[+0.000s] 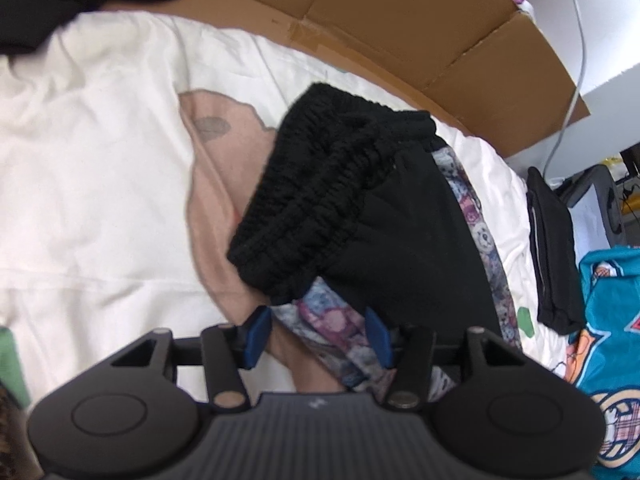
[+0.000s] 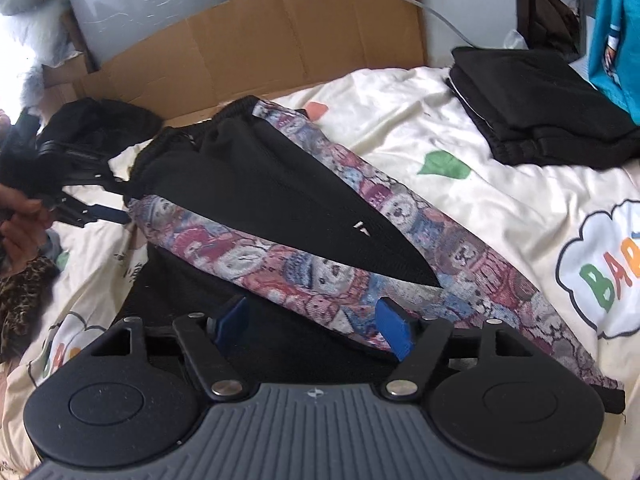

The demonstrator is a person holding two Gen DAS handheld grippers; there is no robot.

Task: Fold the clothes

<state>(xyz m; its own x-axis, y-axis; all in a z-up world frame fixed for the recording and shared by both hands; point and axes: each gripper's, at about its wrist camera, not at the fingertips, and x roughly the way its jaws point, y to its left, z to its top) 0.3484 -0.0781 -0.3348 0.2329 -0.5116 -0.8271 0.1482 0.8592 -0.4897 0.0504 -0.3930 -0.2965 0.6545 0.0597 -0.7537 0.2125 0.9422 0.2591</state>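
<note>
Both grippers, left (image 1: 316, 334) and right (image 2: 316, 330), hover with fingers apart above black trousers (image 2: 256, 184) (bedsheet (image 2: 400, 120) reads "BAB").

One pair of black trousers (image 2: 256, 184) with patterned side stripes lies on one bed (image 2: 400, 120). One folded black garment (image 2: 540, 116) sits apart. One flattened cardboard box (image 2: 280, 40), one teal cloth (image 1: 608, 320), two tongs (image 2: 314, 330) (image 1: 316, 334).
</note>
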